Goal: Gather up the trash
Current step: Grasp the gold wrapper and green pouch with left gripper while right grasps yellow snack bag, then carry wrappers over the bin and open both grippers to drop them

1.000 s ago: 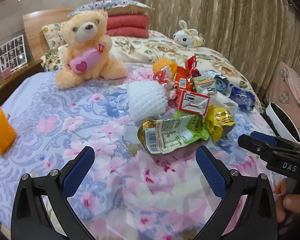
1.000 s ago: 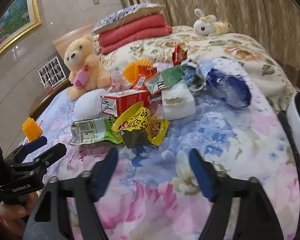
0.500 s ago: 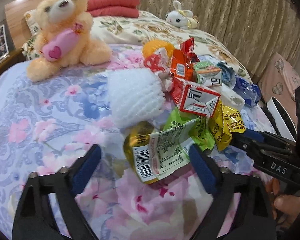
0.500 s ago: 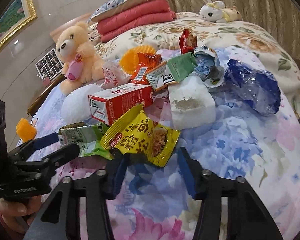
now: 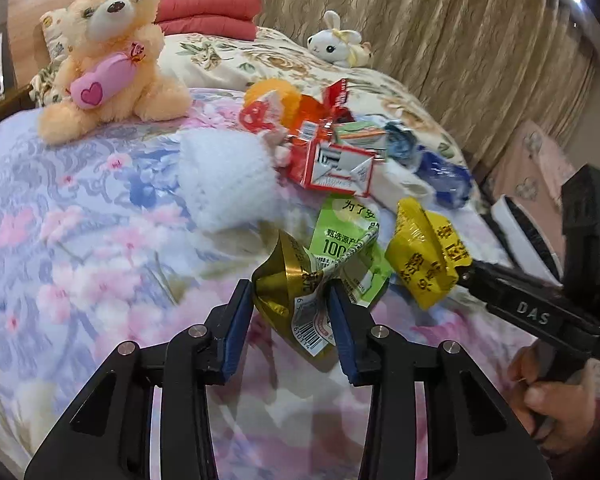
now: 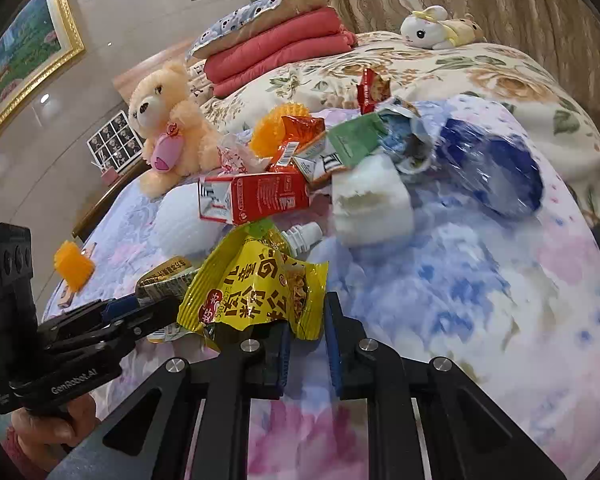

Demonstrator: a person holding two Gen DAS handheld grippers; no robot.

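Left gripper [image 5: 292,304] pinches the crumpled green-and-gold snack wrapper [image 5: 300,280] between its pads; right gripper [image 6: 306,336] clamps the yellow snack bag [image 6: 256,288], both just above the floral bedspread [image 5: 100,240].

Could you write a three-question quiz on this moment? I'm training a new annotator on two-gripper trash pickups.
1. True or false: the left gripper is pinching the green-and-gold wrapper.
2. Which item does the right gripper grip? A. red carton B. yellow snack bag C. blue bag
3. Fill in: the teddy bear hugs a pink ____ with a heart on it.

Key: 1. True. 2. B, the yellow snack bag; the red carton and blue bag lie untouched on the bed. 3. Cushion.
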